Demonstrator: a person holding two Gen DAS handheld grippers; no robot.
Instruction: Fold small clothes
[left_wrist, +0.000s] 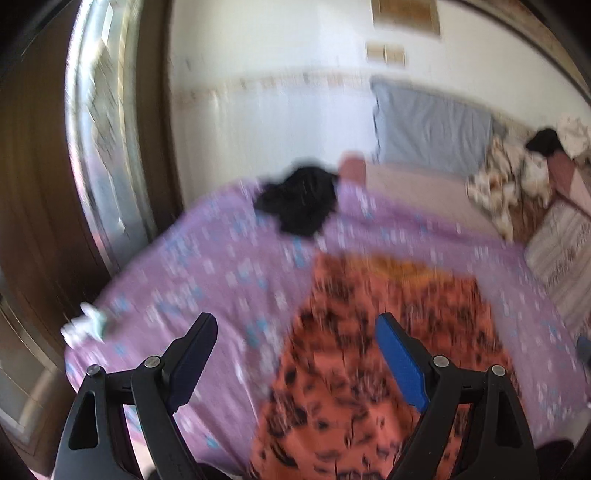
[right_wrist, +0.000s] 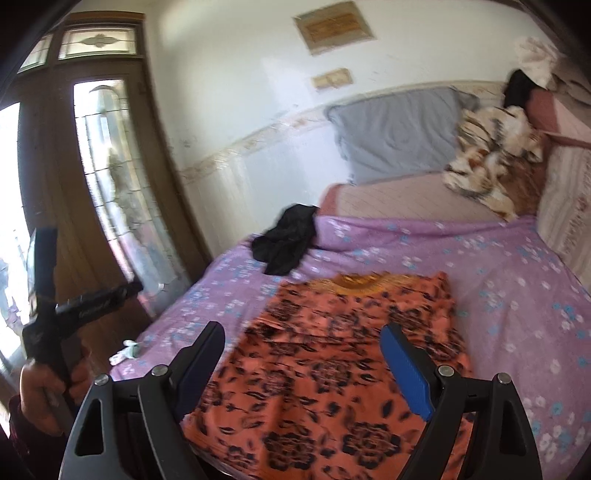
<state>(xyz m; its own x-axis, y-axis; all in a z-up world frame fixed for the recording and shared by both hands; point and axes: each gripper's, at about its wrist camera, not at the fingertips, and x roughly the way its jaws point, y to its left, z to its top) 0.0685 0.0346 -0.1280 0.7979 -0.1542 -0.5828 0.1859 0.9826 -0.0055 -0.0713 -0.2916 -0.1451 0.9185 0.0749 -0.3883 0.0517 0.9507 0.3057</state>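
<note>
While both tools hang above the bed with nothing between their fingers, the left gripper (left_wrist: 295, 332) and the right gripper (right_wrist: 306, 341) each stand wide apart, touching no cloth. Item one, an orange garment (right_wrist: 332, 369) with a black floral print and a yellow neckline, lies spread flat on the purple flowered bedsheet (right_wrist: 498, 295) just below both tools; item two, a black garment (right_wrist: 286, 240), lies crumpled farther up the sheet near the wall-side edge, well apart from the first. Also present: a grey pillow (right_wrist: 395, 136) against the wall, a crumpled patterned blanket (right_wrist: 491, 158) beside it, and a small white object (right_wrist: 125, 352) at the sheet's left edge.
</note>
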